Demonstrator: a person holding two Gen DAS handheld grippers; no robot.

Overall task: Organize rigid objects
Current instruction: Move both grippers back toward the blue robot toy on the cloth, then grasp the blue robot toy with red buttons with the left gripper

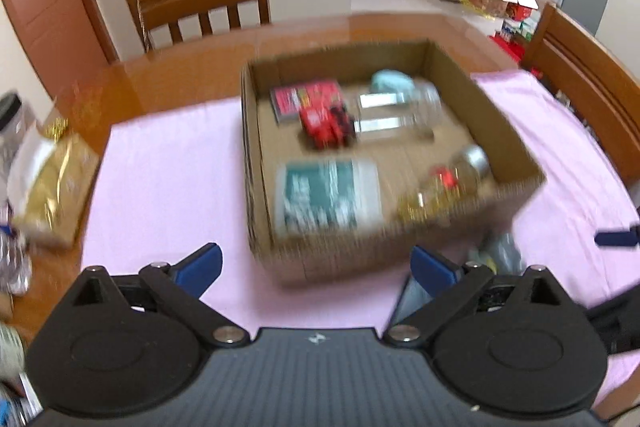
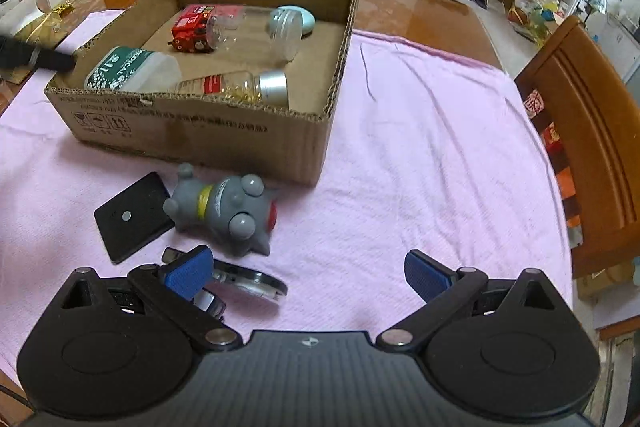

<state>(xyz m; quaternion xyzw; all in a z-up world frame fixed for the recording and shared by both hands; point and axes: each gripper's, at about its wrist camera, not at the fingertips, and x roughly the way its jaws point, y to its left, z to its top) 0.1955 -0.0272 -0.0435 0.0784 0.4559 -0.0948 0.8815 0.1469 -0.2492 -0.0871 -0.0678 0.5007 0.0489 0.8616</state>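
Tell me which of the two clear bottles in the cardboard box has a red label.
The clear bottle lying against the box's near wall: it has a red label band, a silver cap and yellow contents. The other clear bottle, farther back, looks empty and shows no red label.

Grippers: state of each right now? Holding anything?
Left gripper: jaws open, empty, facing the box.
Right gripper: jaws open, empty, above the cloth near the grey toy.

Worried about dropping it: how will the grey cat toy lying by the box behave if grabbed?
The grey cat toy lies on its side; its rounded, bumpy body could roll or twist between pads. It looks like smooth moulded vinyl, so probably light and slightly slippery, not fragile.
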